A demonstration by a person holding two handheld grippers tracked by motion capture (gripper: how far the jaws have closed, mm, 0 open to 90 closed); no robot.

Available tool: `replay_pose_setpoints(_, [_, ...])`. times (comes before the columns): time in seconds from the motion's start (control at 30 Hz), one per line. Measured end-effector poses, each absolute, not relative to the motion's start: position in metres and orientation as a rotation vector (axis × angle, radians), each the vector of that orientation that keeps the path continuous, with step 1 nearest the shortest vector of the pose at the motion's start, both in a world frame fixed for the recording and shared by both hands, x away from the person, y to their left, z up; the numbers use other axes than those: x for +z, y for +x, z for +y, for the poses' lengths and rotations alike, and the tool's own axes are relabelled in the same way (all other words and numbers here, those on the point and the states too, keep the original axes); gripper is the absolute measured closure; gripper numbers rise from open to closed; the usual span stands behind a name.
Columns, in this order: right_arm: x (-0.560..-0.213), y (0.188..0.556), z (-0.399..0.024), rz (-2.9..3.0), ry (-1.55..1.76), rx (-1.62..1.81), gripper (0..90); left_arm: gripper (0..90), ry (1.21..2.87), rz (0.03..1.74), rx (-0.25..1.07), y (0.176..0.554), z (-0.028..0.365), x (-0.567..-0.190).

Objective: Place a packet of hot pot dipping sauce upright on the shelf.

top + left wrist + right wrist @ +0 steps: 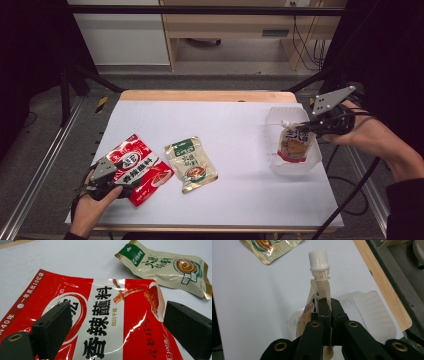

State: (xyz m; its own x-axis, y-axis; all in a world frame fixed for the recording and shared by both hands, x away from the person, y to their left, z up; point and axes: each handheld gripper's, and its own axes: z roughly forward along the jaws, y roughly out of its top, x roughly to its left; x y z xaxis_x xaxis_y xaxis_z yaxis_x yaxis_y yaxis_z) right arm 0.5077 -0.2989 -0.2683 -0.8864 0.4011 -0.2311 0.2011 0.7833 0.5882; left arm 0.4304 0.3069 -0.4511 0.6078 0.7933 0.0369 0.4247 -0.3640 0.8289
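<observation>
Over the clear plastic tray [314, 161] at the worktop's [235, 125] right edge, the right gripper [327, 305] pinches a white-capped spout pouch [293, 143] by its thin neck; it could slip or swing and miss the tray. Nearer the front-left corner, the left gripper [116, 326] hovers with its jaws open over a red seasoning packet [107, 322].

A lab test bench: white-topped table [235, 127] inside a black metal frame [210, 10], loose cables [305, 45] behind.
</observation>
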Motion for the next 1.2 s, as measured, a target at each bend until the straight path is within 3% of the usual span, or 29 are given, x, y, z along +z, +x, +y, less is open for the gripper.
replay_pose_setpoints(1.2, [-0.332,0.508,-0.309,2.698,0.564,0.809,87.2,8.0,2.011,0.964,0.560,0.430,0.306,-0.451])
